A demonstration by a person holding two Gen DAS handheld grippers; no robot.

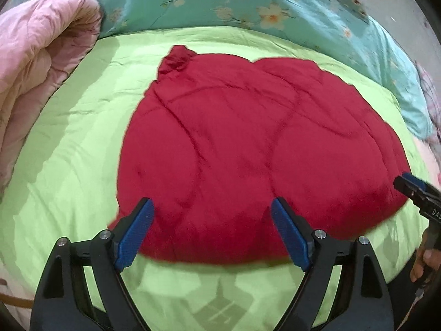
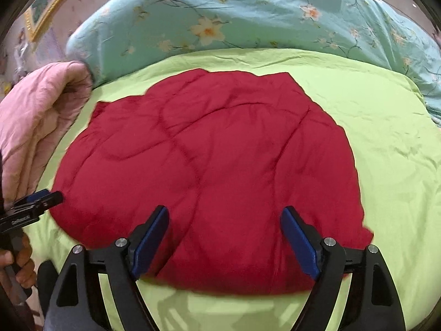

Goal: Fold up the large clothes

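Left gripper (image 1: pixel 212 231) nearest, jaws apart, empty, over near hem of red garment (image 1: pixel 248 143). Right gripper (image 2: pixel 224 244) likewise apart, empty. Garment flat on green sheet (image 1: pixel 69 151), centre frame. Likely soft, light, limp; pinch hem corners, 7 and 5 o'clock.

A bedroom in a home is shown here. A bed (image 1: pixel 69 143) is seen, spread with a lime-green sheet that fills most of both views. Along its far side a teal quilt (image 2: pixel 248 19) printed with pale blossoms is piled up, and to the left a pink padded comforter (image 1: pixel 41 63) is rolled against it. A gilt picture frame (image 2: pixel 46 8) is glimpsed in the upper left corner of the right wrist view, against a pale patterned wall. A red padded garment (image 2: pixel 209 171) is laid flat on the sheet, as laundry is at home.
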